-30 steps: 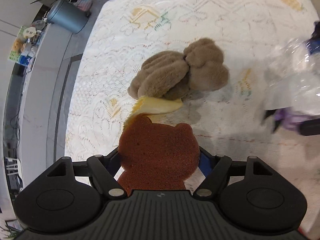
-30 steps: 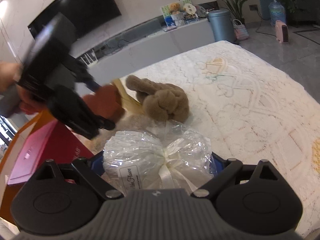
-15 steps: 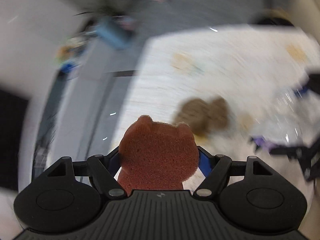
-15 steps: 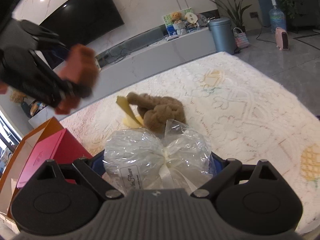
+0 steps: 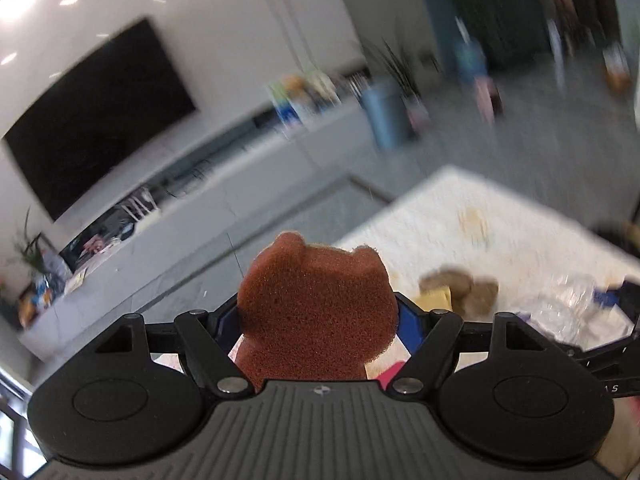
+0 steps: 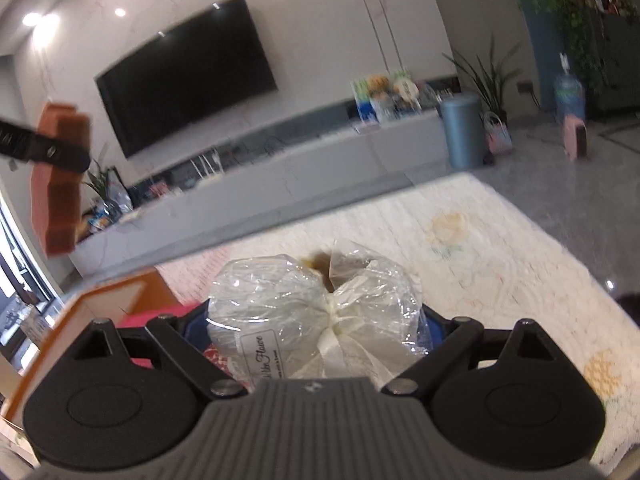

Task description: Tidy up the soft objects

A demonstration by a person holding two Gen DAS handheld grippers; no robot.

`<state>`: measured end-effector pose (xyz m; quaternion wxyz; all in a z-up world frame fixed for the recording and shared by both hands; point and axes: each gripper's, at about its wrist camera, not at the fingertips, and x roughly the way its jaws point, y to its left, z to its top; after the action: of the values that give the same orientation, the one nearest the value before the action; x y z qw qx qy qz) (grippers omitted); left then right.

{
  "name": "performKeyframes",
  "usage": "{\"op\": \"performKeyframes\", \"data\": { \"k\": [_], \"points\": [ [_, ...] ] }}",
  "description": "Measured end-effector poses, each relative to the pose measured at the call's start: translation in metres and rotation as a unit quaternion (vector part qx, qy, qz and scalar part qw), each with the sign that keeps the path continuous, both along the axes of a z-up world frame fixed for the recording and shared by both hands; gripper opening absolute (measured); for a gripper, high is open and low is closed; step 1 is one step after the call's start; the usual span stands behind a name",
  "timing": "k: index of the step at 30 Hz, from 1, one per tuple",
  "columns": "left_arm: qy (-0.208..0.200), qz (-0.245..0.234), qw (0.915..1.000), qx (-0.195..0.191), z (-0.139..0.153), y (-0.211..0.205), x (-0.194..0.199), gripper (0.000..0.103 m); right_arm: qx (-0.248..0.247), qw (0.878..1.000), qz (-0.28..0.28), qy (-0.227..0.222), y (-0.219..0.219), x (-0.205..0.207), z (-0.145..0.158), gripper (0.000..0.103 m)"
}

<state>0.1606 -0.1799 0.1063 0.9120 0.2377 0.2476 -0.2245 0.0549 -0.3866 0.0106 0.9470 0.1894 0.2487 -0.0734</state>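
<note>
A brown bear-shaped sponge (image 5: 316,312) is being gripped between the wide-set jaws of the left gripper (image 5: 318,320), raised above the white patterned table cover (image 5: 500,224). A cellophane-wrapped bundle (image 6: 316,312) is being clamped in the right gripper (image 6: 316,320); a brown plush toy (image 5: 464,288) is lying beyond.

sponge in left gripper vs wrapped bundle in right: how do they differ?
The bear-shaped sponge is bare, matte reddish-brown foam; the cellophane-wrapped bundle is white under glossy, crinkled film. The sponge has two ears on top and no markings; the bundle is tied with a cream ribbon and has a label. Shared: each is held between a gripper's fingers, above the white patterned cloth.
</note>
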Motion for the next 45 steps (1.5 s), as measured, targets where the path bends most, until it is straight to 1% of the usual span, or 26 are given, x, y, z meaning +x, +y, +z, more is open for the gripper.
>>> {"op": "performKeyframes", "data": {
  "k": [2,4,5,8,10,11,13,14,16,17,19,20,22,24,25,26,28,29,30,34,36,38,39,42,43,45],
  "points": [
    [-0.008,0.031,0.9981,-0.052,0.001,0.037,-0.014,0.087,0.009,1.000,0.016,-0.020,0.011,-0.004,0.011,0.093],
    [-0.017,0.061,0.9930,-0.100,-0.006,0.072,-0.024,0.087,0.025,0.998,0.033,-0.037,0.024,-0.006,0.016,0.093],
    [-0.015,0.071,0.9897,-0.123,-0.010,0.087,-0.025,0.087,0.030,0.998,0.043,-0.041,0.033,-0.004,0.019,0.093],
    [0.019,0.092,0.9742,-0.205,-0.020,0.129,-0.020,0.087,0.028,0.996,0.072,-0.050,0.063,0.004,0.028,0.093],
    [0.047,0.096,0.9651,-0.239,-0.026,0.152,-0.010,0.087,0.023,0.994,0.089,-0.054,0.085,0.010,0.034,0.093],
    [0.060,0.095,0.9628,-0.246,-0.030,0.160,-0.003,0.087,0.019,0.993,0.099,-0.059,0.097,0.012,0.037,0.093],
    [0.074,0.089,0.9648,-0.236,-0.041,0.172,0.009,0.087,0.013,0.991,0.115,-0.074,0.120,0.017,0.040,0.093],
    [0.076,0.093,0.9654,-0.231,-0.046,0.176,0.016,0.087,0.011,0.990,0.111,-0.085,0.130,0.019,0.040,0.092],
    [0.091,0.109,0.9615,-0.235,-0.058,0.184,0.030,0.087,0.001,0.989,0.112,-0.093,0.150,0.026,0.036,0.092],
    [0.105,0.115,0.9570,-0.244,-0.063,0.189,0.037,0.087,-0.005,0.990,0.110,-0.091,0.159,0.030,0.033,0.092],
    [0.136,0.126,0.9443,-0.271,-0.075,0.194,0.057,0.087,-0.018,0.990,0.107,-0.085,0.173,0.040,0.027,0.092],
    [0.151,0.123,0.9399,-0.281,-0.082,0.195,0.067,0.087,-0.025,0.991,0.106,-0.083,0.179,0.045,0.025,0.092],
    [0.167,0.112,0.9362,-0.288,-0.097,0.198,0.080,0.087,-0.052,0.990,0.109,-0.073,0.189,0.055,0.021,0.092],
    [0.182,0.122,0.9355,-0.277,-0.109,0.190,0.096,0.087,-0.077,0.988,0.109,-0.072,0.194,0.063,0.017,0.092],
    [0.189,0.131,0.9341,-0.273,-0.113,0.185,0.104,0.087,-0.080,0.989,0.106,-0.070,0.195,0.066,0.015,0.092],
    [0.197,0.141,0.9304,-0.275,-0.118,0.181,0.108,0.087,-0.075,0.990,0.098,-0.070,0.195,0.067,0.012,0.092],
    [0.224,0.168,0.9146,-0.292,-0.130,0.183,0.116,0.087,-0.047,0.994,0.077,-0.069,0.189,0.065,0.006,0.092],
    [0.228,0.173,0.9100,-0.300,-0.135,0.184,0.116,0.087,-0.036,0.994,0.074,-0.066,0.188,0.063,0.004,0.092],
    [0.226,0.175,0.9073,-0.308,-0.137,0.183,0.119,0.087,-0.030,0.995,0.072,-0.065,0.187,0.059,0.001,0.092],
    [0.218,0.180,0.9100,-0.303,-0.151,0.177,0.122,0.087,-0.035,0.995,0.067,-0.057,0.187,0.049,-0.006,0.092],
    [0.217,0.189,0.9100,-0.298,-0.159,0.174,0.128,0.088,-0.041,0.995,0.072,-0.057,0.188,0.051,-0.005,0.092],
    [0.225,0.190,0.9079,-0.298,-0.164,0.174,0.130,0.091,-0.044,0.995,0.073,-0.057,0.188,0.052,-0.005,0.092],
    [0.226,0.187,0.9080,-0.299,-0.165,0.177,0.130,0.094,-0.044,0.995,0.068,-0.056,0.187,0.052,-0.005,0.092],
    [0.215,0.185,0.9110,-0.300,-0.162,0.178,0.127,0.102,-0.053,0.994,0.079,-0.052,0.189,0.049,-0.007,0.092],
    [0.204,0.184,0.9144,-0.297,-0.160,0.176,0.125,0.103,-0.057,0.994,0.078,-0.052,0.190,0.048,-0.008,0.092],
    [0.166,0.180,0.9271,-0.284,-0.153,0.172,0.115,0.103,-0.064,0.994,0.073,-0.052,0.188,0.049,-0.007,0.092]
  ]
}}
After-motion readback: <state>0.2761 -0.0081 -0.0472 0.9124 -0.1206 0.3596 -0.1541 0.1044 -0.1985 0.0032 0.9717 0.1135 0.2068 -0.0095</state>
